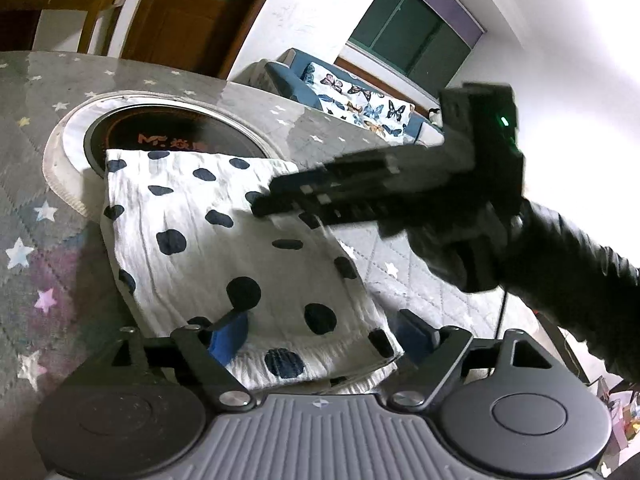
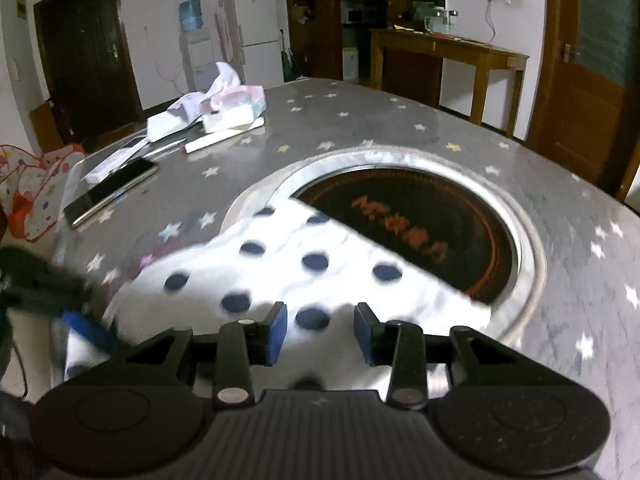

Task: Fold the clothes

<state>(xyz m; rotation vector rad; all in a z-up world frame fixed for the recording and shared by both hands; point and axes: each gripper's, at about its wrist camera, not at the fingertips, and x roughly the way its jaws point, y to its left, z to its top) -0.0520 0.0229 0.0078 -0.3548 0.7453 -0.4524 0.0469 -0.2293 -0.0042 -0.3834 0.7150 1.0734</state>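
Left gripper gapes wide, empty, straddling the folded spotted cloth lower centre; right gripper half-open, empty above it, fold apparently done

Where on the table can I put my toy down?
Bare starry tablecloth lies beyond the round black hotplate, toward the wooden side table. It is crowded by the phone and papers, and where the spotted cloth lies.
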